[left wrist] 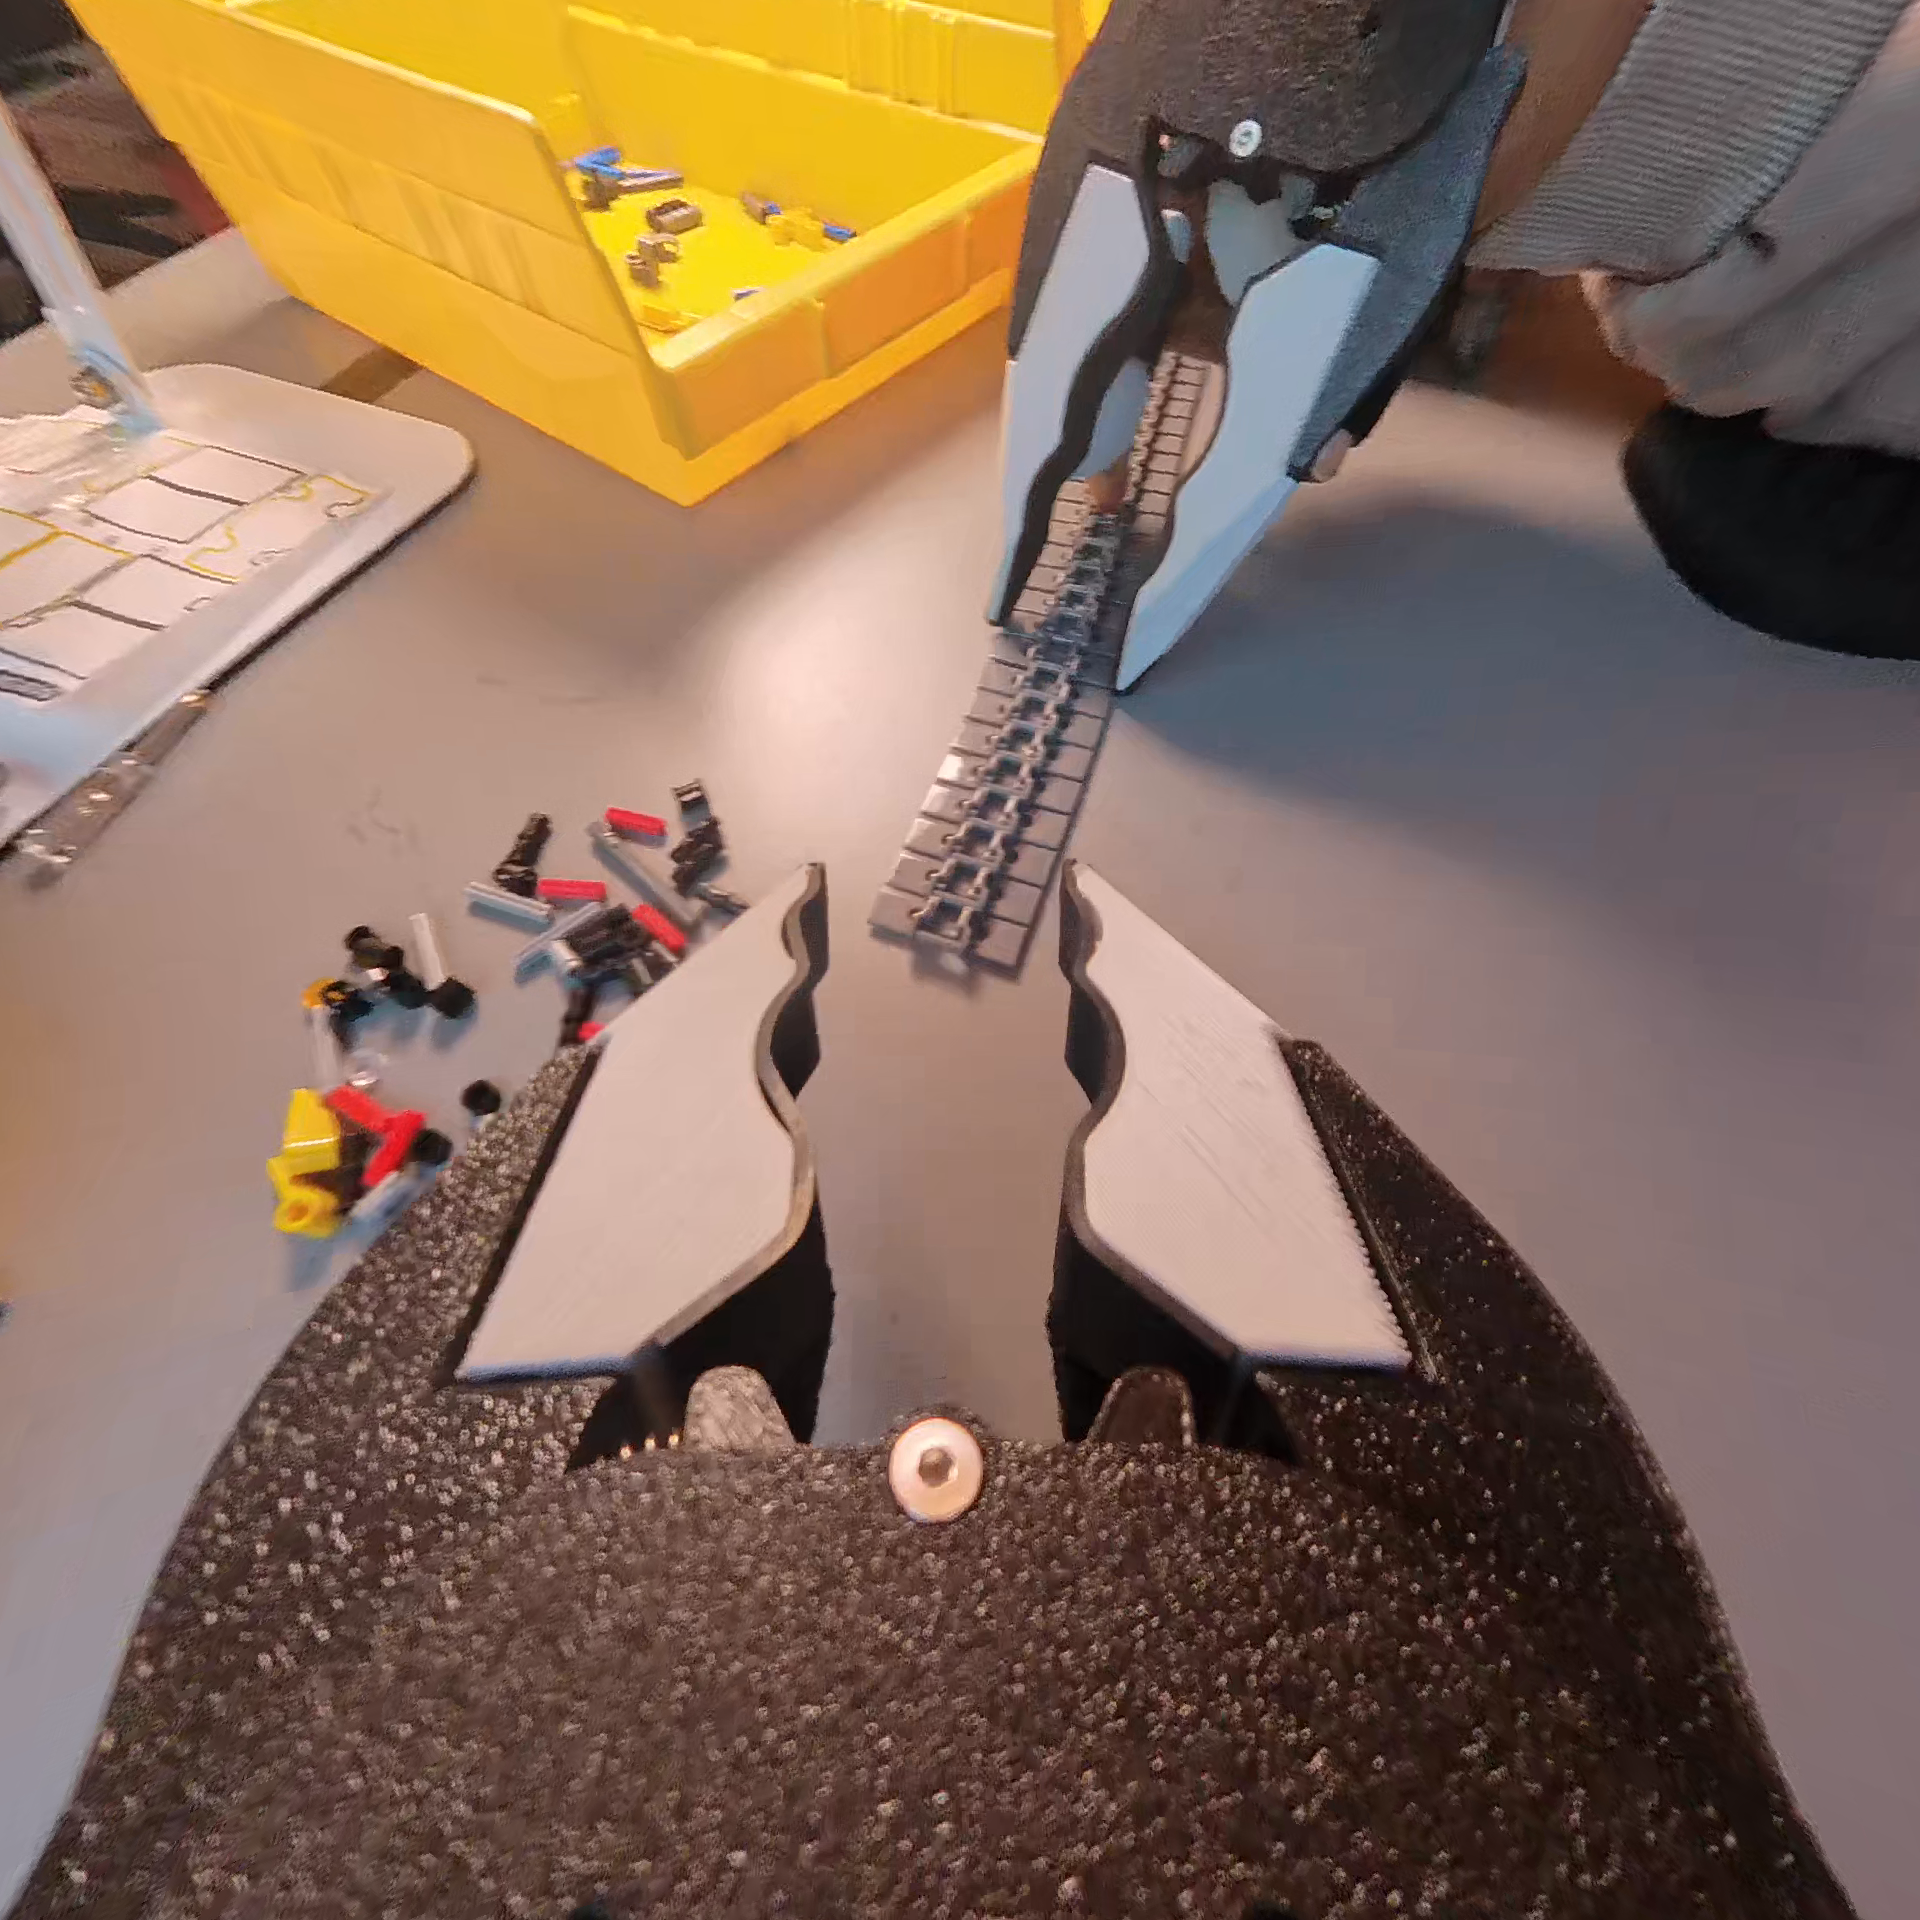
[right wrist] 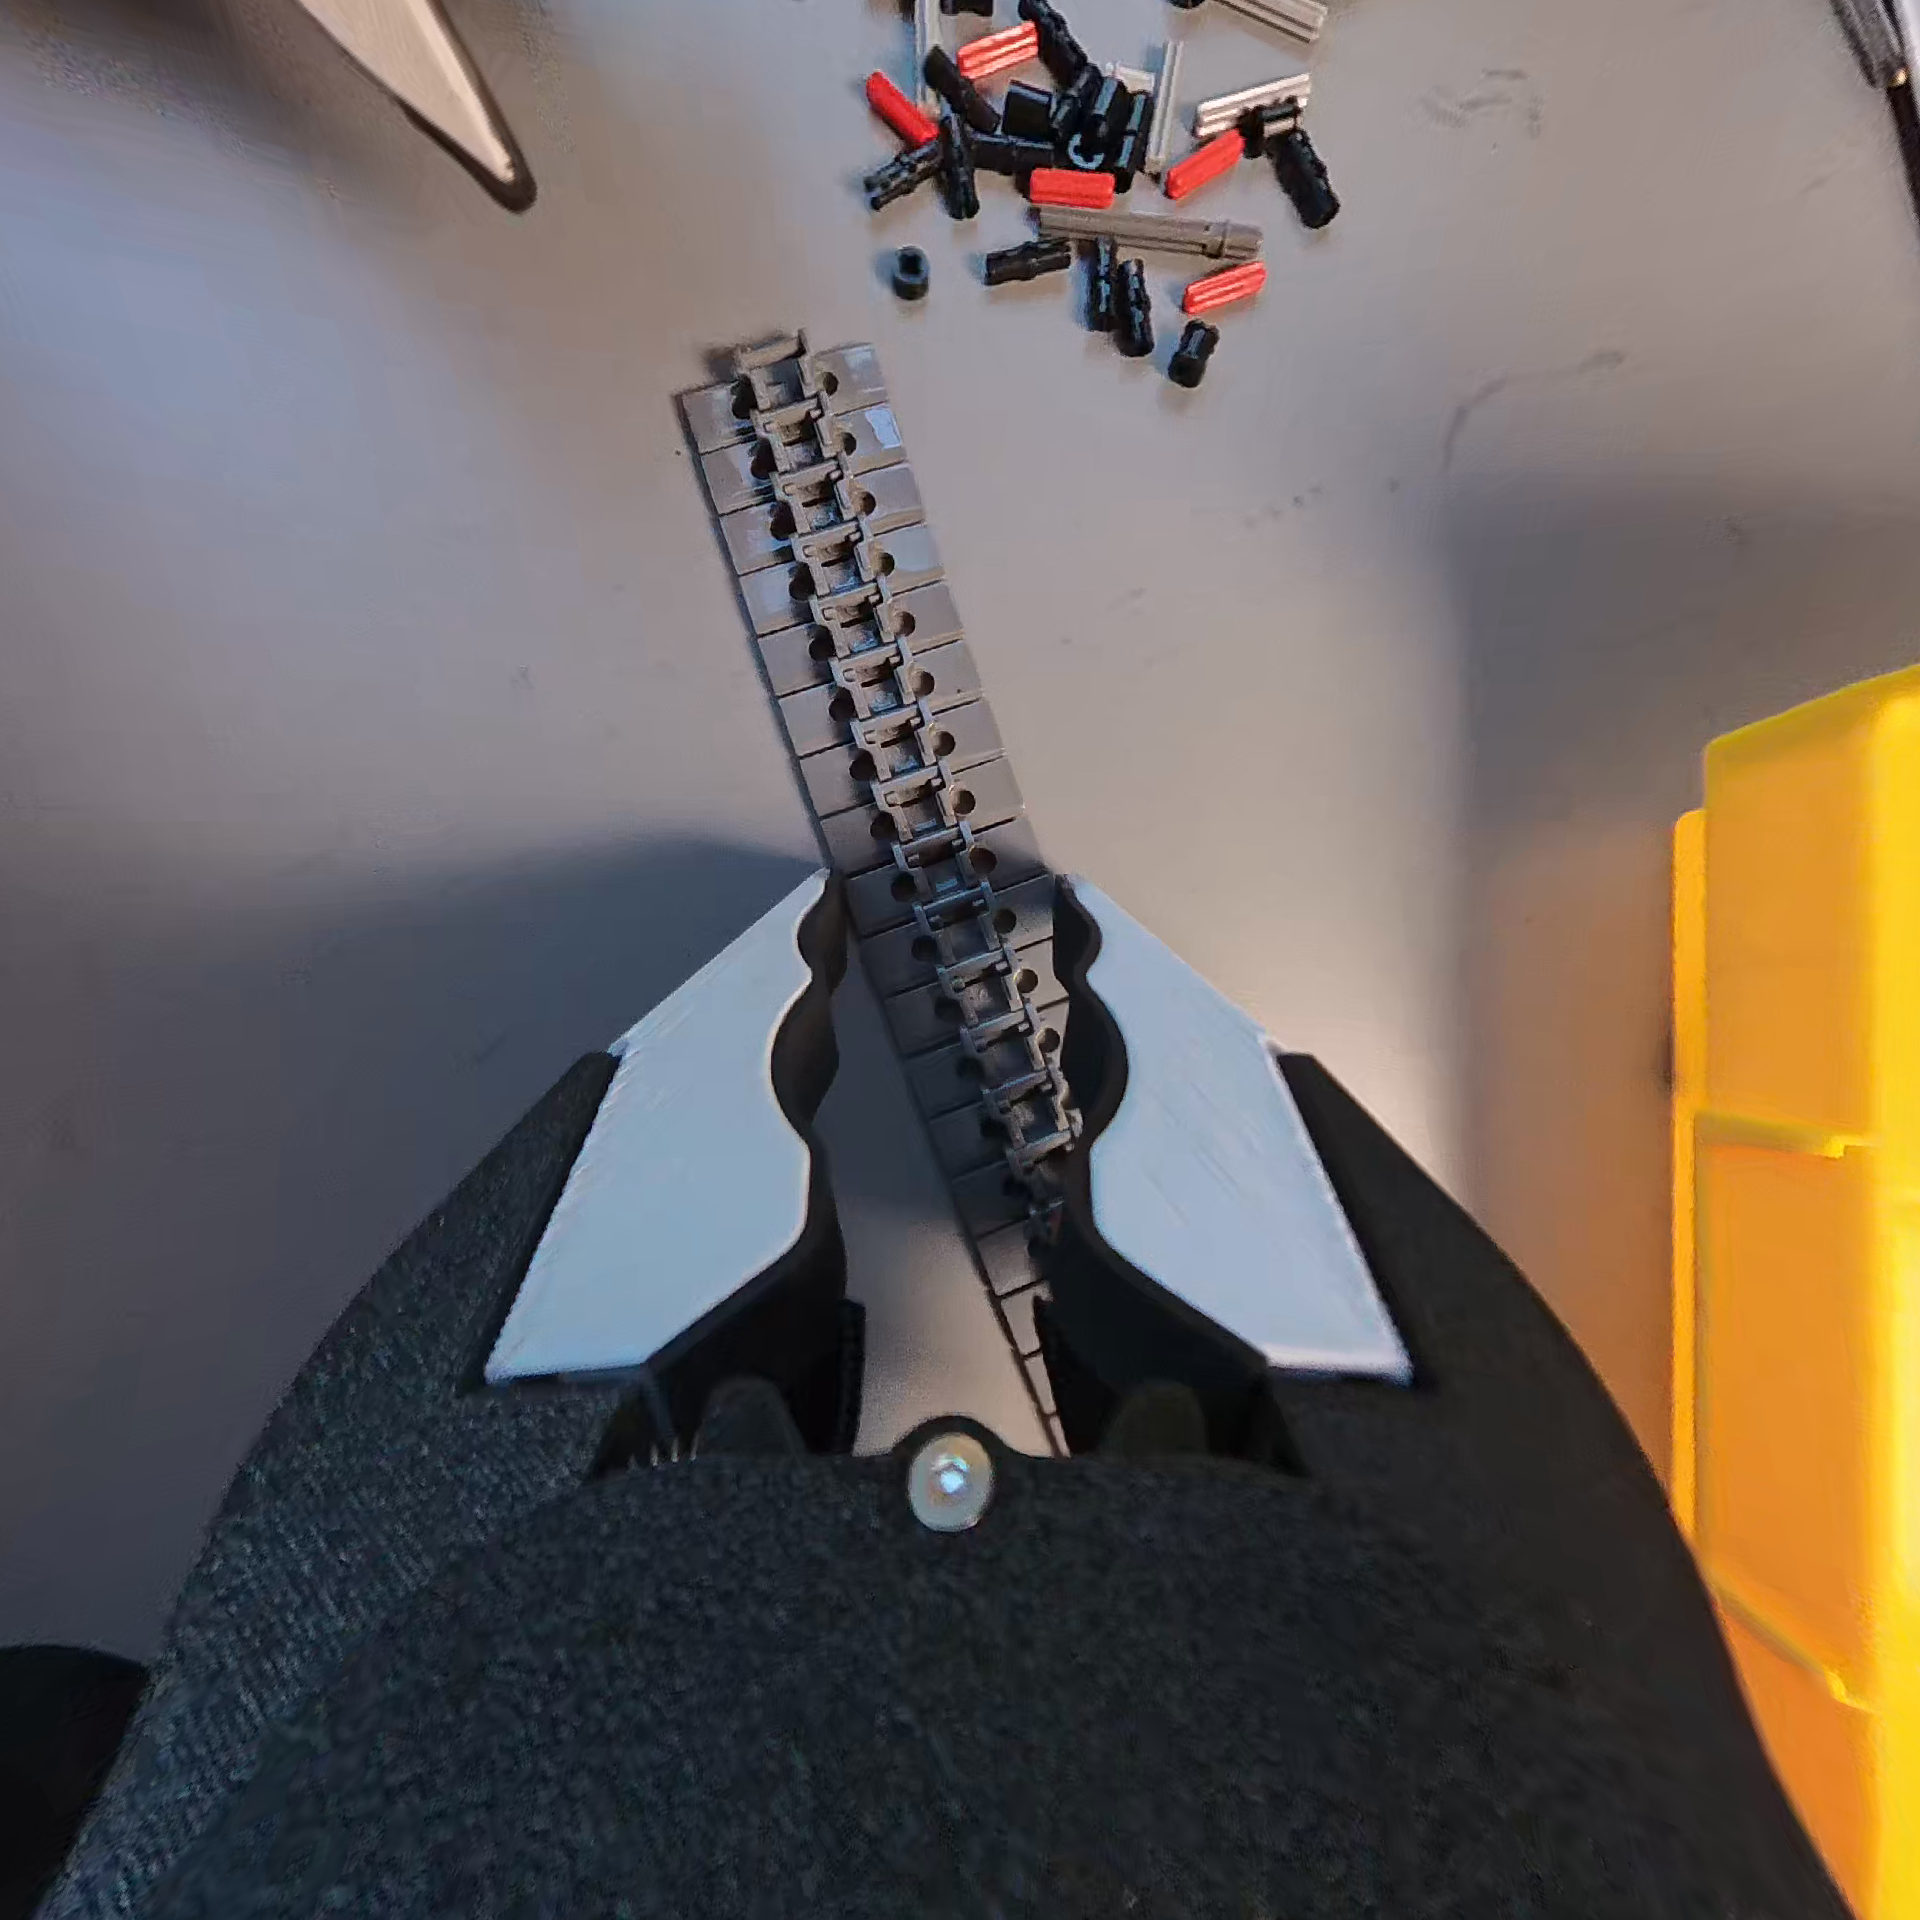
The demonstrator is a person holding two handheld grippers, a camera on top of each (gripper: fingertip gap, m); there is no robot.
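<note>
A long grey track of linked plastic treads [left wrist: 1023,748] lies flat on the grey surface [left wrist: 1403,935], and everything else sits about it. The left hand-held gripper [left wrist: 943,904] hangs just short of the track's near end, its two pale fingers [left wrist: 686,1122] spread apart with nothing between them; the track's last link lies just ahead of the gap, not touching either tip. At the track's far end the right hand-held gripper [left wrist: 1060,649] comes down steeply, held by a person whose light sleeve [left wrist: 1714,135] shows above it. In the right wrist view this hand-held gripper [right wrist: 943,894] straddles the track [right wrist: 831,582] with its jaws parted: the track runs slantwise between the fingers, its edge against the inner face of the right-hand finger [right wrist: 1216,1174], while a strip of bare surface shows between it and the other finger. Whether it presses the track I cannot tell.

Left of the track's near end, seen from the left wrist, a loose scatter of small black, red, grey and yellow building pieces [left wrist: 582,914] lies on the surface. Beyond the track on that same side stands a yellow bin [left wrist: 727,353] with a few small parts inside. Farther left of the track lies a printed sheet [left wrist: 156,540].
</note>
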